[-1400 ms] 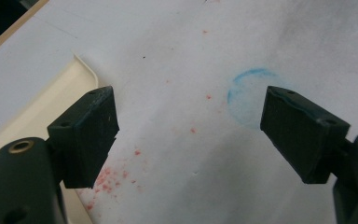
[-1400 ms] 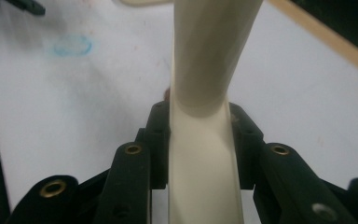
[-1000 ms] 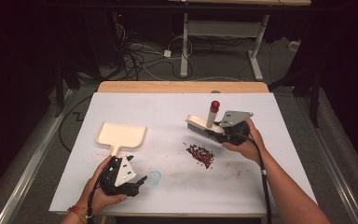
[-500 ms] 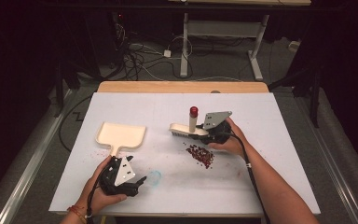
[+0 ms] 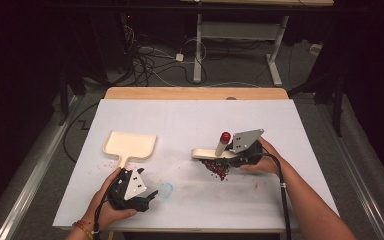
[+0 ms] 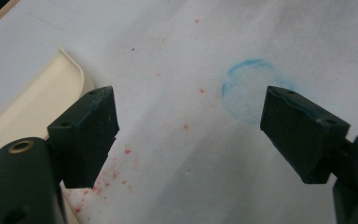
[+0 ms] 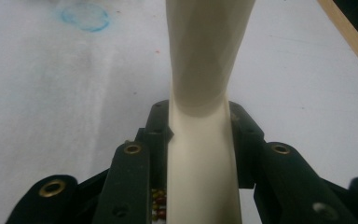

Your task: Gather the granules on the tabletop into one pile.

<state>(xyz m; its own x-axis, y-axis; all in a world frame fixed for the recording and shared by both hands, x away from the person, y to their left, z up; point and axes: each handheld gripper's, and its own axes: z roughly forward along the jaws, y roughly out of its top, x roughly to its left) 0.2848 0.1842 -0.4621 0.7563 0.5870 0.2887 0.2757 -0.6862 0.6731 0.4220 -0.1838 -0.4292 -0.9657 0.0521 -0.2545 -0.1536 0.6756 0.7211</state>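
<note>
A cream brush (image 5: 206,153) with a red-tipped handle (image 5: 225,136) lies low over a small pile of red beads (image 5: 217,169) on the white table. My right gripper (image 5: 240,152) is shut on its cream handle (image 7: 205,70), both jaws pressed against it, with beads (image 7: 158,205) showing just beneath. To the left, a cream dustpan (image 5: 130,144) lies flat. My left gripper (image 5: 150,196) rests near the front edge, just in front of the pan's handle. In the left gripper view its jaws (image 6: 205,130) stand open and hold nothing, with the dustpan (image 6: 32,98) at the left.
A faint blue ring (image 5: 166,189) is drawn on the white sheet between the two hands, beside the left gripper's jaws (image 6: 251,91). Red specks dot the sheet near the pan. The table's wooden back edge (image 5: 195,93) borders a dark floor with cables and desk legs.
The right gripper has carried the brush left and down, from behind the beads to right over them. The left hand and the dustpan have stayed put.
</note>
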